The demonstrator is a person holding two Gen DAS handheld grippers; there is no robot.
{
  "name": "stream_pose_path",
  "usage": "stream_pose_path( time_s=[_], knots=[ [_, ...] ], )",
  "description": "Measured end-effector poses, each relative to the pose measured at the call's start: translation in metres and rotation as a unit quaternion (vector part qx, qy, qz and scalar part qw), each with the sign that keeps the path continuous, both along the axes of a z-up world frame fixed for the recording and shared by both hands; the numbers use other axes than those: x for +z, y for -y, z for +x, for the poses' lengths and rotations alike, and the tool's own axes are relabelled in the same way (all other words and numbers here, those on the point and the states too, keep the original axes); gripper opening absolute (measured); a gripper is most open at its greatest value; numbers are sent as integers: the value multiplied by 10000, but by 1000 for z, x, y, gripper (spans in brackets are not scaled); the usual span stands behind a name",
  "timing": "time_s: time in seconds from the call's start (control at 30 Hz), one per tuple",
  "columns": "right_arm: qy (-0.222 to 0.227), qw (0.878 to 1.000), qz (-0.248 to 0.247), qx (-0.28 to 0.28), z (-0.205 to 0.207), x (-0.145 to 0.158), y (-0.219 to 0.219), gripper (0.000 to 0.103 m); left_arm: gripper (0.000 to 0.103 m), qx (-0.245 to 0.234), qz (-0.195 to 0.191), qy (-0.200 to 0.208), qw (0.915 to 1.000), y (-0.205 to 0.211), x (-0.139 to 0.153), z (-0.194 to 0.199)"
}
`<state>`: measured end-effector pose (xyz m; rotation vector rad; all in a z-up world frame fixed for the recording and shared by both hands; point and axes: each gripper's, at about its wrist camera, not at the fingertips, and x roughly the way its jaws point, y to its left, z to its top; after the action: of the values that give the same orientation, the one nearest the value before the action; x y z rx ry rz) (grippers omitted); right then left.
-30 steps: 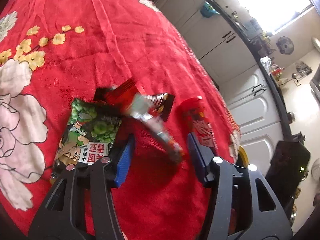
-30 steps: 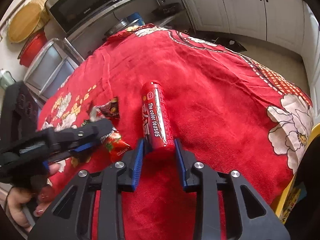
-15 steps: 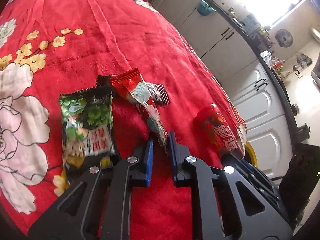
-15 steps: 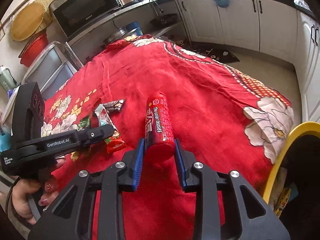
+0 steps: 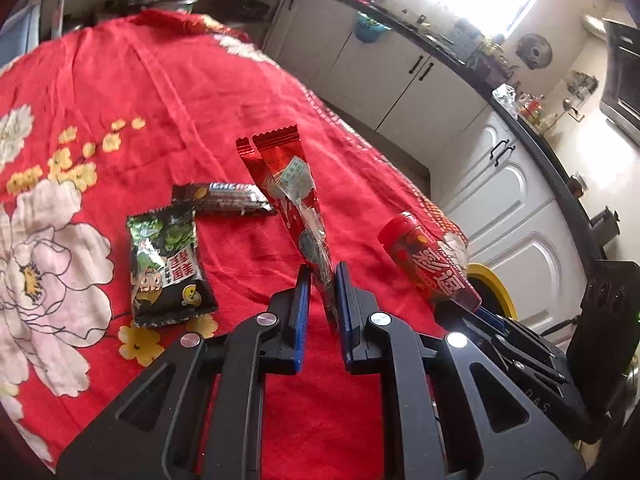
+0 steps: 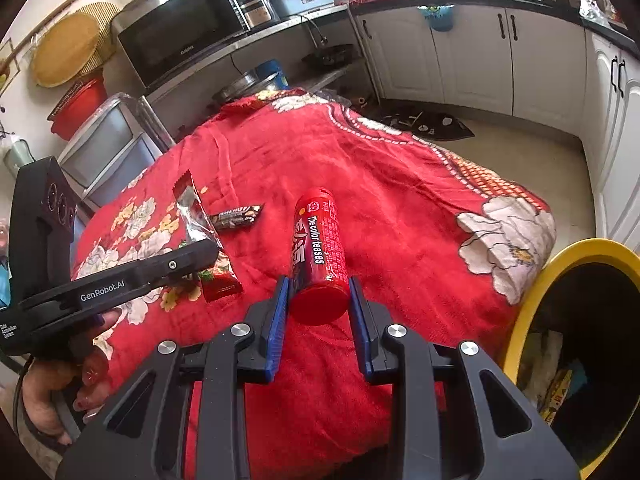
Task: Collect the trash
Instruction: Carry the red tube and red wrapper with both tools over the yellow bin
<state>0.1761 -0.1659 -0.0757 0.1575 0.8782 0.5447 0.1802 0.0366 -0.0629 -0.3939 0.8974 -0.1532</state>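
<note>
My left gripper (image 5: 322, 280) is shut on a long red snack wrapper (image 5: 294, 184) and holds it lifted above the red cloth; the wrapper also shows in the right wrist view (image 6: 200, 232). My right gripper (image 6: 318, 300) is shut on a red candy tube (image 6: 318, 252) and holds it above the cloth; the tube also shows in the left wrist view (image 5: 428, 260). A green pea snack bag (image 5: 168, 264) and a dark chocolate bar wrapper (image 5: 224, 198) lie on the cloth.
A yellow-rimmed bin (image 6: 576, 356) with trash inside stands at the table's right edge, close to my right gripper. The red flowered tablecloth (image 6: 400, 200) covers the table. White cabinets (image 6: 472, 60) and a microwave (image 6: 180, 40) stand behind.
My left gripper closed on the red wrapper and lifted it off the cloth. My right gripper raised the candy tube and drew back towards the yellow bin.
</note>
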Motion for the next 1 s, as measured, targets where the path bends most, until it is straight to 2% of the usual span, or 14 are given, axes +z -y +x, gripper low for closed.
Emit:
stream_pose_path(
  time_s=[0.57, 1.0],
  knots=[
    [341, 9973, 165, -625, -26, 28, 63, 28, 7, -497, 216, 422, 9976, 51, 31, -6],
    [484, 9908, 237, -1244, -39, 41, 116, 28, 7, -1023, 308, 667, 9920, 103, 48, -4]
  ],
)
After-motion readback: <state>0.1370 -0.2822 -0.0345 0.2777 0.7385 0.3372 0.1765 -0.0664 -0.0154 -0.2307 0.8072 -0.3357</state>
